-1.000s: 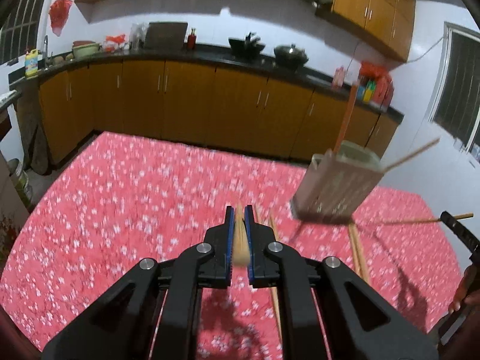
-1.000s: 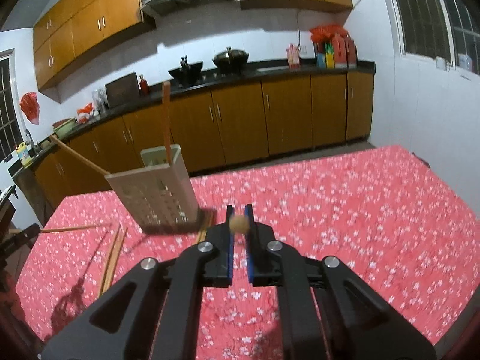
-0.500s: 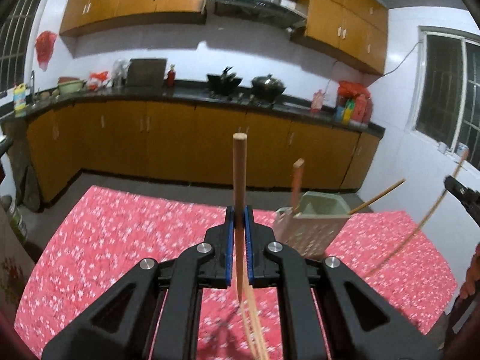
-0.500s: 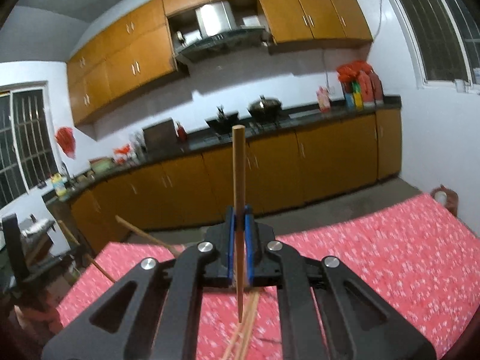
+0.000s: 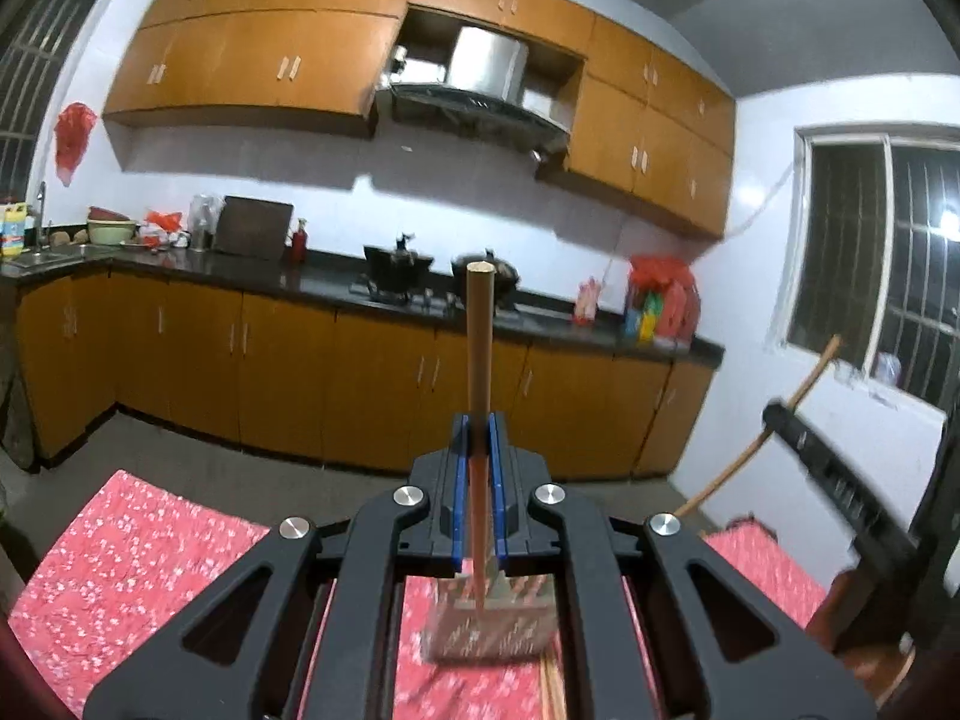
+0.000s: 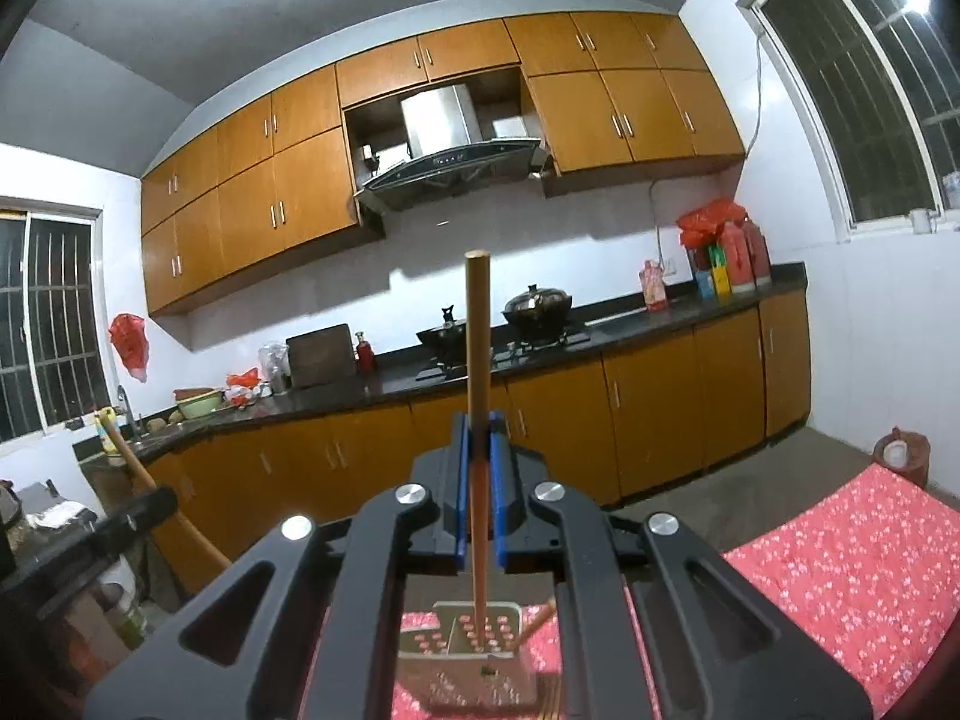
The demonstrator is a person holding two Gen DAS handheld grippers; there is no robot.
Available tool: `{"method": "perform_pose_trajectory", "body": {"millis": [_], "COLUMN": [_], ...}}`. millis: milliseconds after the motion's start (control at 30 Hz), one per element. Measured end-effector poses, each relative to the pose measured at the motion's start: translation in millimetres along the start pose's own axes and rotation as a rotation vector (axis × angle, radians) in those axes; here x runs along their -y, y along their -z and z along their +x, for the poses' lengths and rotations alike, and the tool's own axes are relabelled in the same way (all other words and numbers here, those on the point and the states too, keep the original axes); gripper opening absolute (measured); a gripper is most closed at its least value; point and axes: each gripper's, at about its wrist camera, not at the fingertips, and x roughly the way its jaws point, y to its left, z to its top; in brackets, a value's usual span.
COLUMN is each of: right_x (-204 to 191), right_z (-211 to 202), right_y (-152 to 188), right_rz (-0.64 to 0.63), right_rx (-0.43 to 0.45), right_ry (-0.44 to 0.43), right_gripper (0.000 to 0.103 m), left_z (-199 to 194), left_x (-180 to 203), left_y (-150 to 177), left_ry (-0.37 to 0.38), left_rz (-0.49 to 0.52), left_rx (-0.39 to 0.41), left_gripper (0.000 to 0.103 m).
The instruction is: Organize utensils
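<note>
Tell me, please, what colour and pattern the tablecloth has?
The tablecloth is red with small white and pink blossoms, clearest in the right wrist view.

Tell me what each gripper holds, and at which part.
Each holds one chopstick upright, near mid-length: left gripper its chopstick, right gripper its own.

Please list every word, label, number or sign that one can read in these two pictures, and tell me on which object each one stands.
No text can be read in either view.
Red and coloured boxes on the counter: print too blurred to read.
Pink pouch beside them: print too small.
Yellow bottle by the sink: label blurred.
Range hood front panel: small marks, not readable.
</note>
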Motion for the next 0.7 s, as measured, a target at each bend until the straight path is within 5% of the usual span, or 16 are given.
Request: {"method": "perform_pose_trajectory", "body": {"millis": [233, 533, 600, 700], "right_x": [-6.6, -3.2, -4.4, -5.5], "right_z": [35.1, 57.4, 55.8, 45.1], "right_y": [22.7, 52.9, 54.2, 52.8], "right_rz": [-0.035, -0.024, -0.026, -0.026], "right_rx": [-0.058, -0.183, -0.186, -0.175], "right_ry": [0.015, 0.002, -0.001, -0.006], "right_gripper": [0.008, 0.011, 0.015, 0.019], "left_z": [29.8, 61.4, 60.0, 54.1], "left_x": [6.4, -1.6, -3.2, -5.5], "left_y": [10.1, 43.1, 43.9, 40.1], "left_ry": [-0.047, -0.020, -0.016, -0.020], "left_rz": [0.013, -0.025, -0.021, -0.024], "left_rx": [0.044, -0.108, -0.115, -0.102], "left_gripper": [0.007, 0.008, 0.011, 0.032]}}
